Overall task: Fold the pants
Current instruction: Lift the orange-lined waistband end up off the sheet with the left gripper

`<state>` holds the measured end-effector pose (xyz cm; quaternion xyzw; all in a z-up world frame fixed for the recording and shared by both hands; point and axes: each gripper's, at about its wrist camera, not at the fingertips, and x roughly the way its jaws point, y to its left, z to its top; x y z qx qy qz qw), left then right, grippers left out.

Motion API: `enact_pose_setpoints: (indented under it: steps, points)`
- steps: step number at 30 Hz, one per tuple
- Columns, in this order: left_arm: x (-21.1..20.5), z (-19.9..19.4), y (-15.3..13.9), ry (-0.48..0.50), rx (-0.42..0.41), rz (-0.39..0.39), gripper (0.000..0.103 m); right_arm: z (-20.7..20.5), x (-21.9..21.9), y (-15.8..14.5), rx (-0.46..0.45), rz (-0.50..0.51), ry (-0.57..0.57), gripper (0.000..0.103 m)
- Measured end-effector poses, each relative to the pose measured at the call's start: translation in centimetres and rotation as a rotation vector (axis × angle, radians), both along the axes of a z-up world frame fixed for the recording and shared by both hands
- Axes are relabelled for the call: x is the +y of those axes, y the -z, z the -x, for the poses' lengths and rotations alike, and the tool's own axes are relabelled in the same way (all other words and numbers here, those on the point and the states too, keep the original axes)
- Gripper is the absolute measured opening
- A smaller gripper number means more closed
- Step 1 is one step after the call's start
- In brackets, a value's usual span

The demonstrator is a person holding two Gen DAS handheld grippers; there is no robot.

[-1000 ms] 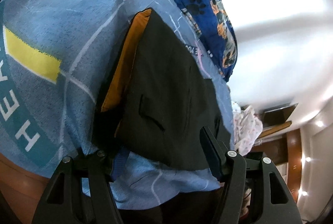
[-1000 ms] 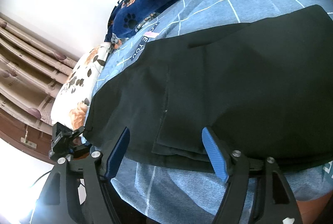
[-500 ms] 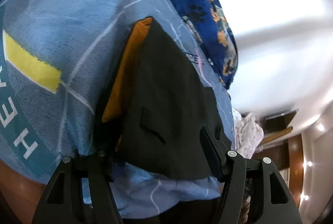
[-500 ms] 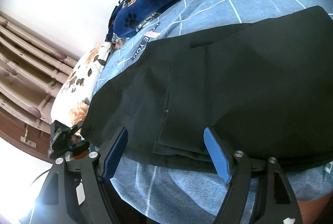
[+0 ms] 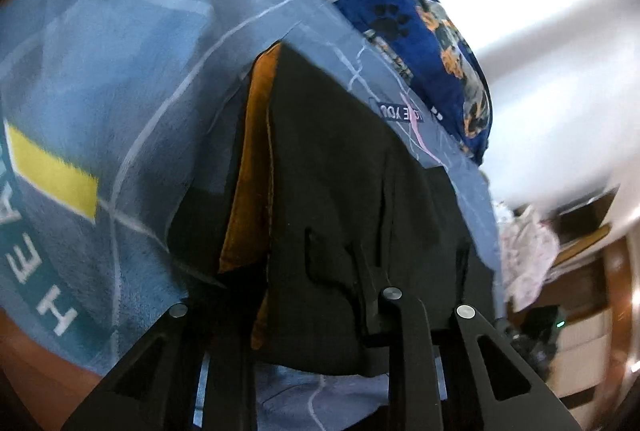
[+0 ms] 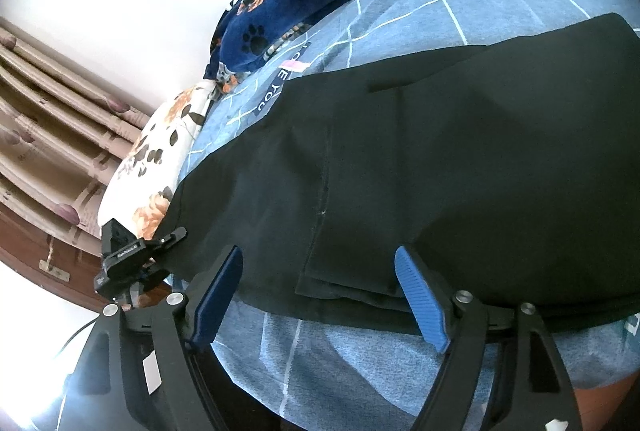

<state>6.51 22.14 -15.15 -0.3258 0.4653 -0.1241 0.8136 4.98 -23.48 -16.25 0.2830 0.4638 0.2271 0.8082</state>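
Black pants (image 6: pixel 460 171) lie spread across the blue bed sheet (image 6: pixel 360 359). In the left wrist view the pants (image 5: pixel 340 171) show an orange lining (image 5: pixel 256 167) along their left side. My left gripper (image 5: pixel 304 295) has its jaws closing on the near edge of the pants. The black cloth is bunched between them, raised a little and draped over the right finger (image 5: pixel 372 283). My right gripper (image 6: pixel 320 259) sits at the near edge of the pants with its jaws opening. That edge lies flat between the blue pads (image 6: pixel 420 303), which do not press on it.
A dark blue paw-print blanket (image 6: pixel 300 3) is heaped at the far side of the bed, and a floral pillow (image 6: pixel 152 167) lies at the left. A black clamp-like device (image 6: pixel 120 259) sits by the pants' left end. The bed's near edge runs just under both grippers.
The left jaws have drawn together on the pants' near edge, bunching and lifting the cloth, and the left view has tilted. The right jaws have spread slightly; the right hand has stayed put.
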Motion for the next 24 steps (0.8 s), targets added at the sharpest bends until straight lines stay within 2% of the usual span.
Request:
enact_pose_setpoints:
  steps: [1,4,12,18,24]
  points:
    - [-0.6,0.2,-1.0,0.009,-0.036,-0.041,0.024,0.0,0.0,0.0,-0.001,0.001,-0.001,0.076]
    - [-1.6,0.8,-3.3,0.029,-0.111,-0.090,0.024,-0.2,-0.1,0.1,0.000,-0.002,-0.003,0.076]
    - [-4.1,1.2,-7.5,0.057,-0.227,-0.131,0.023,-0.3,-0.1,0.1,0.002,-0.008,-0.003,0.076]
    - [-5.0,0.7,-8.8,0.055,-0.243,-0.120,0.023,-0.4,-0.3,0.2,0.006,-0.017,-0.004,0.076]
    - [-4.5,0.4,-8.0,0.028,-0.215,-0.112,0.023,-0.5,-0.3,0.2,0.007,-0.022,-0.006,0.076]
